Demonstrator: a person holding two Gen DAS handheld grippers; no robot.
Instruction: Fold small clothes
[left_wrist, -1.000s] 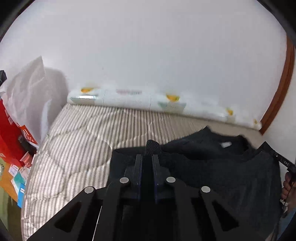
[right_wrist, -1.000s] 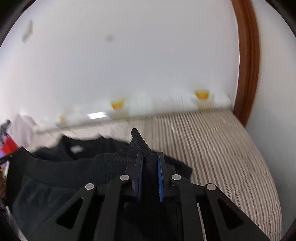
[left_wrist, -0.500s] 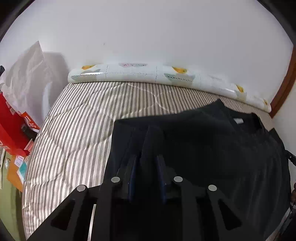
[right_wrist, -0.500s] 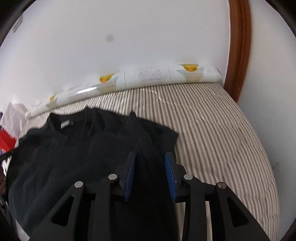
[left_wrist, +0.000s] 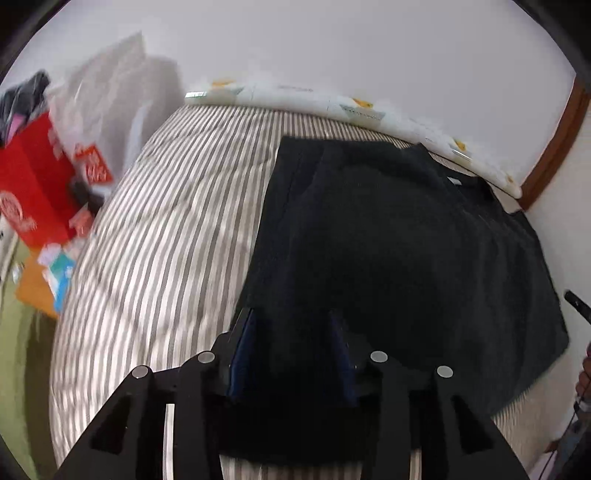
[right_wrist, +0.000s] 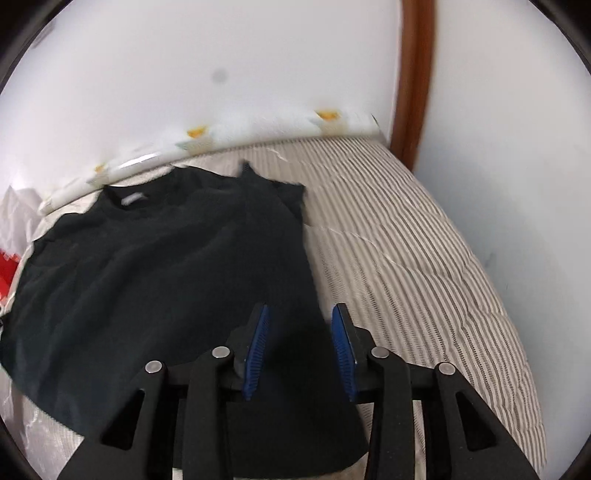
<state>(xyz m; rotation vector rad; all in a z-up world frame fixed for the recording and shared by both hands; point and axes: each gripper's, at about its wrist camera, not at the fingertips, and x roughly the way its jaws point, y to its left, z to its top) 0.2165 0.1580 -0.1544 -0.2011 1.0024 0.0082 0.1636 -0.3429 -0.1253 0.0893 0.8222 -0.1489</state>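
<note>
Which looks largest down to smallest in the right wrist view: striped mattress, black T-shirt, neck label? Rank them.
1. Striped mattress
2. Black T-shirt, nearly as big in view
3. Neck label

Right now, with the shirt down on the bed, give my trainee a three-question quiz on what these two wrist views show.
1. True or false: the black short-sleeved shirt lies spread on the grey-and-white striped quilt.
2. The left claw is: A) clamped on a sleeve, B) open with black cloth between its pads, C) out of view.
3. What stands at the left edge of the bed in the left wrist view?

Key: 1 true. 2 B; both it and the right claw have just been opening. 3 a red cardboard box.
</note>
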